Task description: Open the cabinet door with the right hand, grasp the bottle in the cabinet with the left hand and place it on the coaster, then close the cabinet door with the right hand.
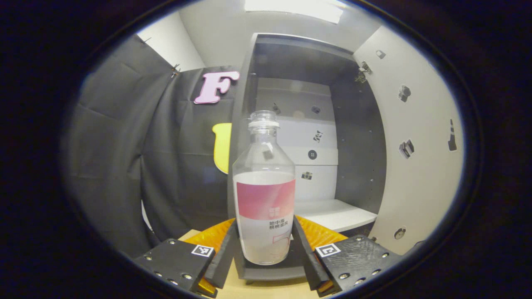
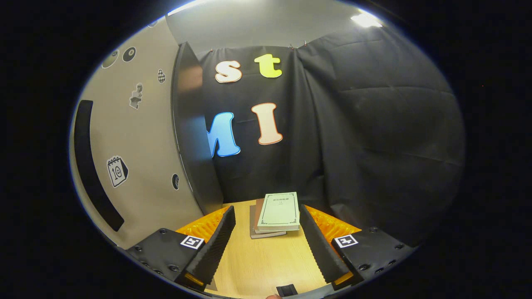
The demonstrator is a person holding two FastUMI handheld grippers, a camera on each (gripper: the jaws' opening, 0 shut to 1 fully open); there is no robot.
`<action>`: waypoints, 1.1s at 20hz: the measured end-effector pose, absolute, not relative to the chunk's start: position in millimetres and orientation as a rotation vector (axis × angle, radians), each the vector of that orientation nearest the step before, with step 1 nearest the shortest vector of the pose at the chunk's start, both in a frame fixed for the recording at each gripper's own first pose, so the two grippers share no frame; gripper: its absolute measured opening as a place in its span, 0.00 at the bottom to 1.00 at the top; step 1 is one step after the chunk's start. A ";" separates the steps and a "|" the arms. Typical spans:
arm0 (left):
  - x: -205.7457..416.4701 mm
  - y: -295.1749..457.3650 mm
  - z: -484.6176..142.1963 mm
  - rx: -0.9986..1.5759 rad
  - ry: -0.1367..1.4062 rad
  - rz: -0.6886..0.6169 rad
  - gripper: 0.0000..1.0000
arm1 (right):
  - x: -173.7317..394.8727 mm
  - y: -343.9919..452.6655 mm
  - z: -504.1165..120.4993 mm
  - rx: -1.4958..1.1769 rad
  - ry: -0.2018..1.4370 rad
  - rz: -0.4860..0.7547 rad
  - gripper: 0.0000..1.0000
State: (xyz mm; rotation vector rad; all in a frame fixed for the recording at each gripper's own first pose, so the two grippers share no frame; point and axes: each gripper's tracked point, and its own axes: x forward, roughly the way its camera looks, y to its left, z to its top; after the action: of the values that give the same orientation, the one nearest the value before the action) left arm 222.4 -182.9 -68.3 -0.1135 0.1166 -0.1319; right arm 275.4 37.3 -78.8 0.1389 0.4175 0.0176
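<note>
While the cabinet door [image 1: 415, 137] stands swung open at 3 o'clock in the left gripper view, the left gripper [image 1: 264, 245] holds one bottle [image 1: 264, 195] upright between its two fingers, which press on the lower body from either side, at about the bottom edge of the label. The bottle sits at the centre of that view, in front of the open cabinet [image 1: 307, 158], whose white shelf [image 1: 332, 214] lies behind it at 4 o'clock; whether its base still touches any surface cannot be told. It is clear plastic with a white cap, and judged light and thin-walled: the wall likely gives under a hard squeeze and the smooth label may slip, so a moderate grip low on the straight body, as here, seems the sound place to hold it.

In the right gripper view, the right gripper [image 2: 266, 245] stands wide open with nothing between its fingers, above a wooden table [image 2: 266, 261]. A stack of books [image 2: 274, 214], about three, lies at 12 o'clock from the fingers, and the door's outer face [image 2: 137, 166] with its dark handle [image 2: 93, 166] rises at 9 o'clock.

Count: one bottle, one cabinet, one door, two grippers.
</note>
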 end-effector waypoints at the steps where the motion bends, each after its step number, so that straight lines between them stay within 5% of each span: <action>1: 214.5 -178.0 -69.0 -0.119 0.111 -0.118 0.74 | 276.1 38.5 -80.8 0.139 0.420 0.032 0.98; 22: 63.4 -96.8 -198.6 -0.086 0.226 0.105 0.74 | 269.0 53.6 -107.0 0.113 0.426 0.145 0.98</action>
State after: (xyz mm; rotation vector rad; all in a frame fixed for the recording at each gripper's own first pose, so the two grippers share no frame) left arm 63.4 -96.8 -198.6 -0.0857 0.2255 0.1050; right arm 269.0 53.6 -107.0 0.1128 0.4264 0.1450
